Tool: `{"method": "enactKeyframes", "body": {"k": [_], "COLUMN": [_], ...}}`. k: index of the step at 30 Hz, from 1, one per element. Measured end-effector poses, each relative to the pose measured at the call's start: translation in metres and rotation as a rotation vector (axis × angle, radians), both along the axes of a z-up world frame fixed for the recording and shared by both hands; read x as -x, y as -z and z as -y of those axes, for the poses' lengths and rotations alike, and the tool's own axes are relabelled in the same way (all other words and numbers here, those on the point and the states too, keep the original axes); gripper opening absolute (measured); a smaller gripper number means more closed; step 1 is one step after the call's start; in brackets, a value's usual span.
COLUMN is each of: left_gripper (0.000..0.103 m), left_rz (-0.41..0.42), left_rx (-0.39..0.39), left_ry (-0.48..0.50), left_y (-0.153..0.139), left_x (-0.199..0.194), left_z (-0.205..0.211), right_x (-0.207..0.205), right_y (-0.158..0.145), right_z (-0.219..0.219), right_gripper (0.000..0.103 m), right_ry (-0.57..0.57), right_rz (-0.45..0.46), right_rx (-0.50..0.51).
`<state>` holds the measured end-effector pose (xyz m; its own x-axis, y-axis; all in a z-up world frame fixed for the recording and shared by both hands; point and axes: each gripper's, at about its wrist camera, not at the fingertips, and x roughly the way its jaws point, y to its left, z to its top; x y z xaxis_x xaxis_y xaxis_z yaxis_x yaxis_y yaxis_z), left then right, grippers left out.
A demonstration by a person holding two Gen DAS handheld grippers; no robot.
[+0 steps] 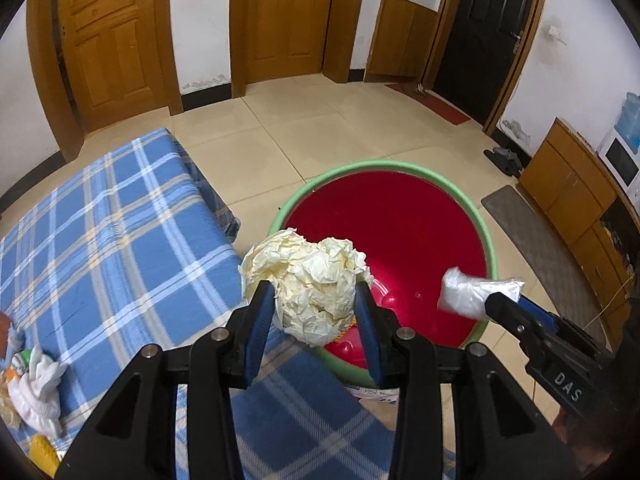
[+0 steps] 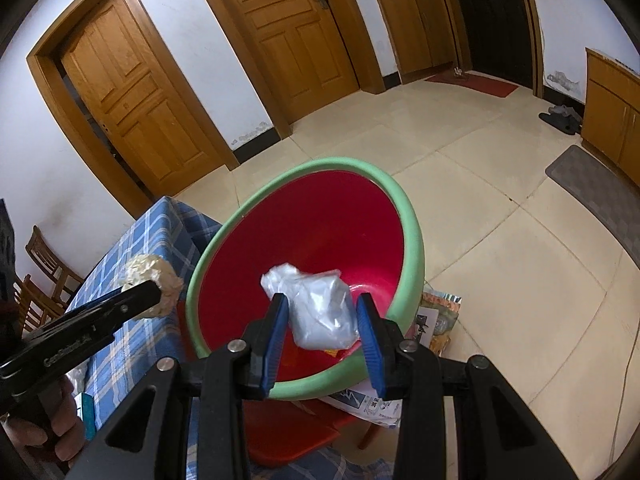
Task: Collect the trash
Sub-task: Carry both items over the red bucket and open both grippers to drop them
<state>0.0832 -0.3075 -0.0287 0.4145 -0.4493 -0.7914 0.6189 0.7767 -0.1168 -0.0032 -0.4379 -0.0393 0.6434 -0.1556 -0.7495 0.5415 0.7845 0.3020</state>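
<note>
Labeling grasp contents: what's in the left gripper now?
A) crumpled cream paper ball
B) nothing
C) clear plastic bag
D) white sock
A: the left gripper has its blue fingers clamped on the crumpled cream paper ball above the red basin; the plastic bag sits in the right gripper.

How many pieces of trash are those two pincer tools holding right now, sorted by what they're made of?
Crumpled paper ball: 1, in the left gripper
Bunched clear plastic bag: 1, in the right gripper
Total: 2, both held over the red basin
</note>
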Motion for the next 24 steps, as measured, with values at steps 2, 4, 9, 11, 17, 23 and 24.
{"method": "enactKeyframes", "body": {"k": [2,4,9,11,17,23,24], "left_gripper": [0.041,0.041,0.047,0.049,0.050,0.050,0.050], "left_rz": [-0.003,-0.014,-0.025,-0.017,-0.034,-0.036,-0.034], "left_rx": [-0.011,-0.015,-0.018,-0.019,-0.009,0.015,0.018], "left_ry": [0.009,0.014,0.026,0.027,0.007,-0.026,-0.030], "left_y": [0.005,0.009,0.014,0.014,0.014,0.005,0.003], "left_x": [-0.003,-0.006,-0.008,-0.007,-0.008,-0.009,-0.008], "left_z": [0.005,0.009,0.017,0.019,0.014,-0.001,-0.003], "right_x": [0.000,0.001,0.002,0.003,0.003,0.004,0.004], "right_y": [0.002,0.005,0.009,0.010,0.011,0.004,0.003], "right_z": [0.002,0.004,0.009,0.010,0.010,0.006,0.005], "right_gripper": [0.038,0.038,0.038,0.038,0.038,0.040,0.042], "right_ry": [-0.001,0.002,0.009,0.012,0.014,0.005,0.002], "right_rz": [-0.005,-0.010,-0.017,-0.012,-0.005,0.010,0.013], "right_rx": [-0.007,-0.012,-0.018,-0.023,-0.029,-0.021,-0.020]}}
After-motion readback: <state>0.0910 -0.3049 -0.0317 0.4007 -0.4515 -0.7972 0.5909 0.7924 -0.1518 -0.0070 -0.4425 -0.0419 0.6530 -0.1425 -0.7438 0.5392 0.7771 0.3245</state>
